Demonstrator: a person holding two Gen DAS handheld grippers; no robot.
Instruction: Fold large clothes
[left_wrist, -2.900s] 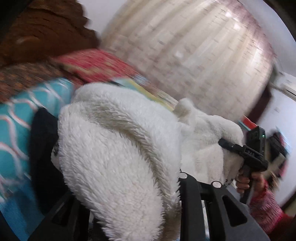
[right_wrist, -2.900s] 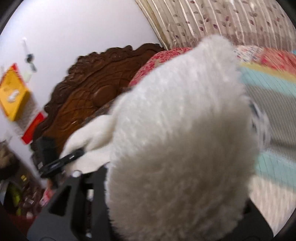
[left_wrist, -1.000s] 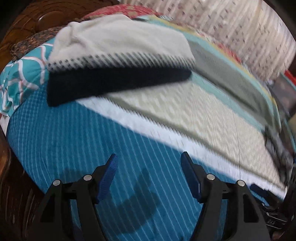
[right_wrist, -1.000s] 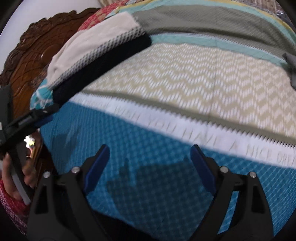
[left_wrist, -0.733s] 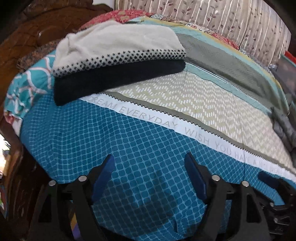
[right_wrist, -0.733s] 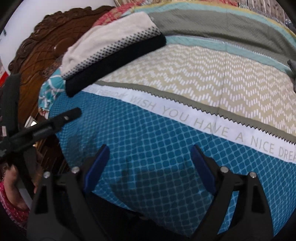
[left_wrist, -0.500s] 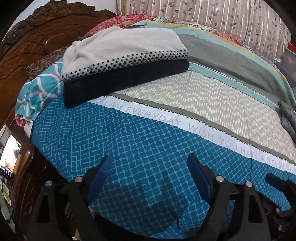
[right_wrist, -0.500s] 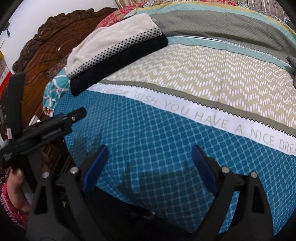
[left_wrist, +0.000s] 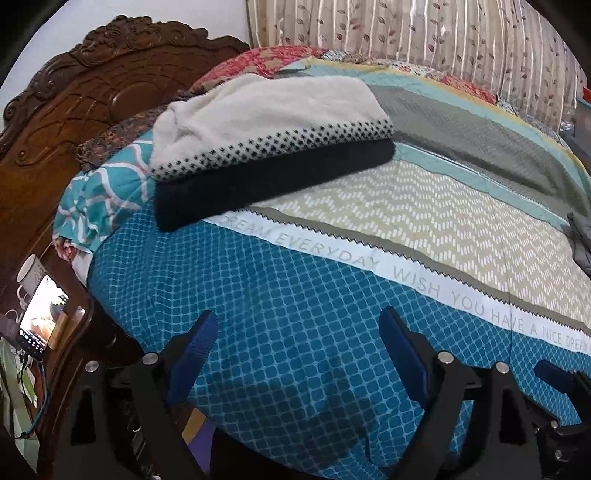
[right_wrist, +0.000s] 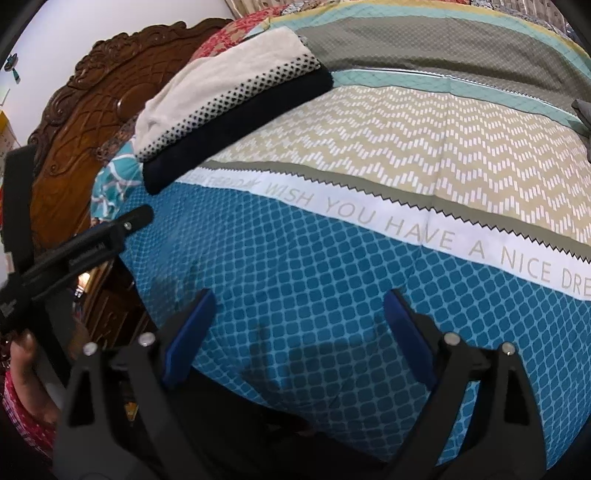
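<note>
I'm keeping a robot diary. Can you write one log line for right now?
garment: folded, near headboard | left gripper: opening, nothing between fingers | right gripper: open, empty | both over bedspread

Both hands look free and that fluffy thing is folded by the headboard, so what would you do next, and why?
Probably swing toward the grey garment at the bed's far right edge. The folded fleece lies neat by the headboard; the left tool, jaws opening, and the right tool hold nothing.
</note>
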